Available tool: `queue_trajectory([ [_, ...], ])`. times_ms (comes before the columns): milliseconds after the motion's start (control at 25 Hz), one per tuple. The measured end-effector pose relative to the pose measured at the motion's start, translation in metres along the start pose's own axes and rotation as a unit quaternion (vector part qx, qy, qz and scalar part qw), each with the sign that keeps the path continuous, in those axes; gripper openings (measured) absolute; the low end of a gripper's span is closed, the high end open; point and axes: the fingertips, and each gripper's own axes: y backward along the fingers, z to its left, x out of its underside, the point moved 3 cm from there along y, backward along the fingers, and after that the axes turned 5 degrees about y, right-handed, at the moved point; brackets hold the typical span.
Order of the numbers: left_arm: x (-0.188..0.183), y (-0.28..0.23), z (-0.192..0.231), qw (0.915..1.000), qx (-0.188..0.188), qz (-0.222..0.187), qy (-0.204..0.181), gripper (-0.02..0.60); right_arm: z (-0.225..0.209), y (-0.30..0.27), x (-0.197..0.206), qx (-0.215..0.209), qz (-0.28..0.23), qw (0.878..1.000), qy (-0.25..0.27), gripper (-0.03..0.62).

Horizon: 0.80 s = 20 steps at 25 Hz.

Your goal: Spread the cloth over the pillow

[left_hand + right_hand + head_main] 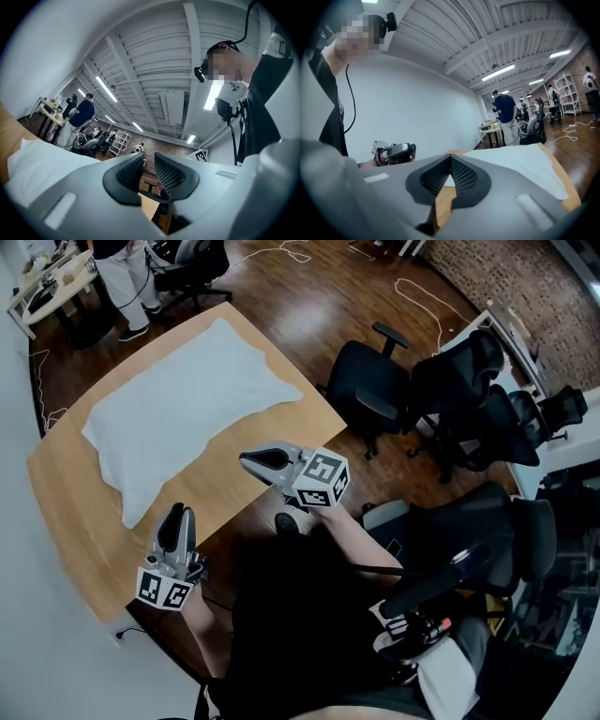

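A white cloth lies spread flat across the wooden table, its near corner tapering toward me. No pillow shows apart from it, and what lies under it is hidden. Both grippers are lifted off the table on my side of it, holding nothing. My left gripper hangs over the table's near edge with a narrow gap between its pads. My right gripper points at the cloth's near right corner with its pads meeting at the tips. The cloth lies beyond the right jaws.
Several black office chairs stand right of the table. A person stands by a cluttered desk beyond the far end. White cables lie on the wooden floor. A white wall runs along the left.
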Motion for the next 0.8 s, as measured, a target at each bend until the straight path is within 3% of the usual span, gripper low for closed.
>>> queue_trajectory([
  [360, -0.002, -0.045, -0.034, 0.9992, -0.008, 0.017, -0.036, 0.060, -0.013, 0.024, -0.032, -0.041, -0.055, 0.997, 0.045, 0.003],
  [800, 0.027, -0.073, -0.067, 0.9965, -0.065, 0.045, -0.030, 0.060, -0.041, 0.080, -0.013, -0.070, -0.071, 0.994, 0.040, 0.002],
])
